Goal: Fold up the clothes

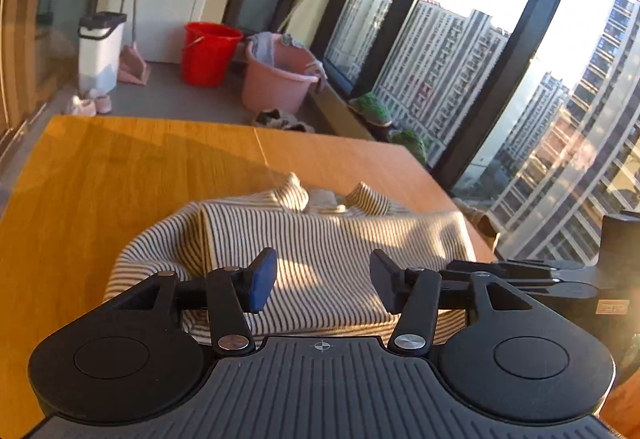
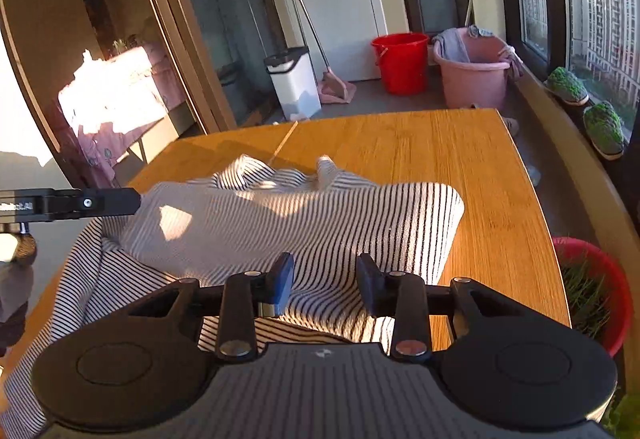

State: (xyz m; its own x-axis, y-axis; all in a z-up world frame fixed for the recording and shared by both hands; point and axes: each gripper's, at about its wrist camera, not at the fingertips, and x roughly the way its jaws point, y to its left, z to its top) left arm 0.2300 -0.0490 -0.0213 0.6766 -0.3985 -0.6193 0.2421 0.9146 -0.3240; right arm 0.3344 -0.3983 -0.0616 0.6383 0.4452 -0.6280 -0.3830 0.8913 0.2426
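The left gripper (image 1: 323, 281) sits nearest the lens, its 2 fingers spread wide apart with nothing between them, hovering over the near part of the striped shirt (image 1: 320, 251). The right gripper (image 2: 325, 283) is likewise open, its blue pads (image 2: 283, 281) apart and empty above the near edge of the same striped shirt (image 2: 304, 223). The shirt lies partly folded on the near half of the wooden table (image 1: 120, 167), collar toward the far side, with one side folded over the body. In the right wrist view a loose part of it trails toward the near left corner of the table (image 2: 460, 159), and the black body of the left gripper (image 2: 72, 203) reaches in from the left, touching the shirt's left edge. Beyond the far table edge stand a red bucket (image 1: 209, 53), a pink tub (image 1: 280, 79) with cloths over its rim, and a white bin (image 1: 100, 51). Windows on the right show high-rise buildings.
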